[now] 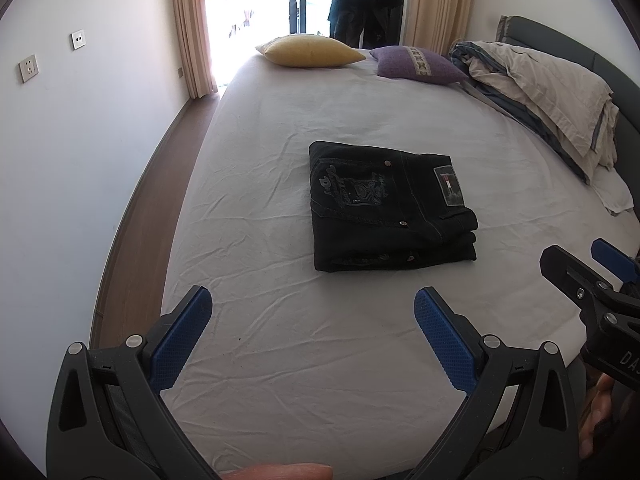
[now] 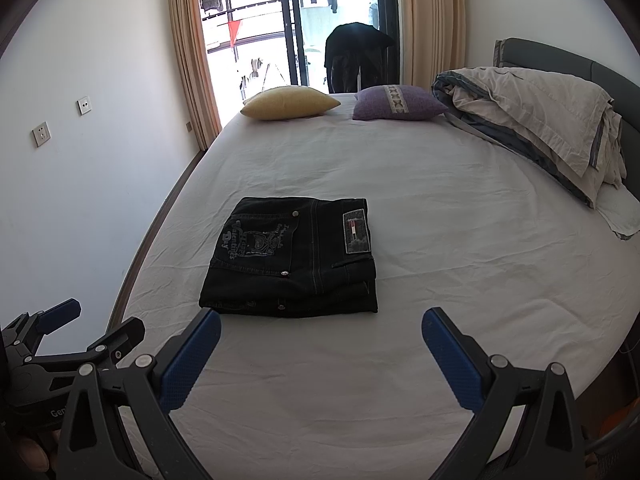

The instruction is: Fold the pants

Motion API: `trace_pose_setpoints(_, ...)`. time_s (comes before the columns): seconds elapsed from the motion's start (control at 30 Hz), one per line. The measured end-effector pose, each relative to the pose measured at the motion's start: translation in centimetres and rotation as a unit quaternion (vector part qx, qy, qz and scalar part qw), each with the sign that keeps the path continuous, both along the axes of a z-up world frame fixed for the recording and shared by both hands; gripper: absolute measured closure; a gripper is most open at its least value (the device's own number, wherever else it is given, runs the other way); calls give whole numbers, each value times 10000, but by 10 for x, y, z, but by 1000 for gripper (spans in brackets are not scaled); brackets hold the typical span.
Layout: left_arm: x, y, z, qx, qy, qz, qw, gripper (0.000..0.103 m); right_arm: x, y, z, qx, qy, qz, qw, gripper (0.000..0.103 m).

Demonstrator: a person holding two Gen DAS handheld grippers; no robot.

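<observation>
We are holding the left gripper [image 1: 312,306] over the near edge of the bed [image 1: 280,360], its blue pads [image 1: 180,344] spread wide with nothing between them. We are holding the right gripper [image 2: 320,330] the same way, fingers wide apart and empty, just short of the pants [image 2: 292,256]. The pants are lying folded into a compact dark stack in the middle of the white sheet, back pocket and waistband patch [image 2: 355,231] facing up, layered edges toward us. Neither gripper is touching them. Each gripper is showing at the edge of the other's view. At the far end of the bed a yellow pillow [image 2: 288,103] and a purple pillow [image 2: 400,103] are lying side by side, and a bundled duvet [image 2: 536,120] is lying along the right side against the headboard [image 2: 616,76].
</observation>
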State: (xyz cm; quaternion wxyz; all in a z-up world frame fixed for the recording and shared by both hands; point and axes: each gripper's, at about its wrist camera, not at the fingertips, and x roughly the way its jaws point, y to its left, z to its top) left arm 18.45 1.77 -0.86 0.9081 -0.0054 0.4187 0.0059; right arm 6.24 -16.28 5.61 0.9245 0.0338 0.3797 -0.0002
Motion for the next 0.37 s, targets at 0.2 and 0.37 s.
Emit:
trace_pose_setpoints(0.2,0,1,-1,-29,1,-8,10000,0,-3,-1,-4,12,25,12,10000,0)
trace_pose_setpoints(0.37,-6,-1,-2,21,-23,10,10000,0,-4,-2,-5,28,49,0,10000,0)
